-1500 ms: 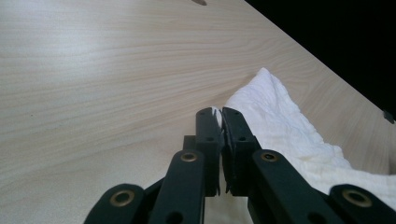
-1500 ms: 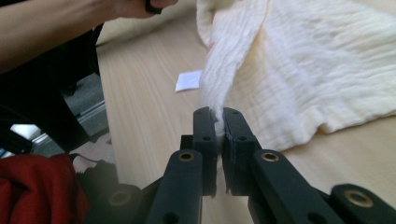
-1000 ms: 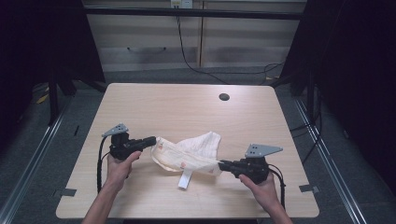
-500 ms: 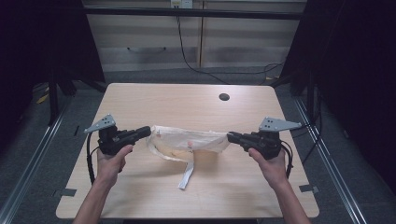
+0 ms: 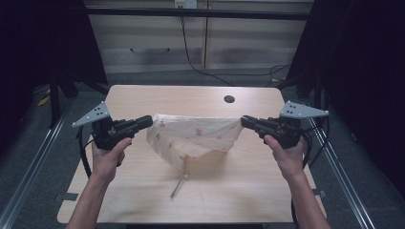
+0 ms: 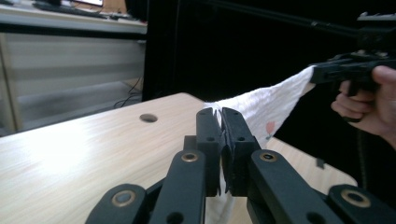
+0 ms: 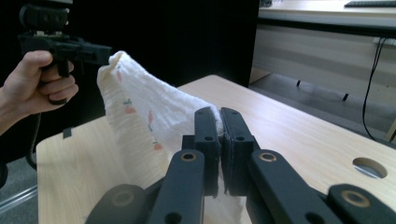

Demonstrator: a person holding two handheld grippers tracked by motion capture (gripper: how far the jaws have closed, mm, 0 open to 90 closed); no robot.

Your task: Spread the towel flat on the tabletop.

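Both pairs of jaws were pressed together on cloth: the left gripper (image 5: pixel 147 121) pinched one top corner of the cream, flower-printed fabric garment (image 5: pixel 196 138), and the right gripper (image 5: pixel 246 121) pinched the opposite corner. The garment hung stretched between them above the middle of the pale wooden table (image 5: pixel 143 98), its lower fold and a dangling strap (image 5: pixel 177 186) sagging toward the near edge. Lifting looked done; spreading it flat or folding it apparently remained.
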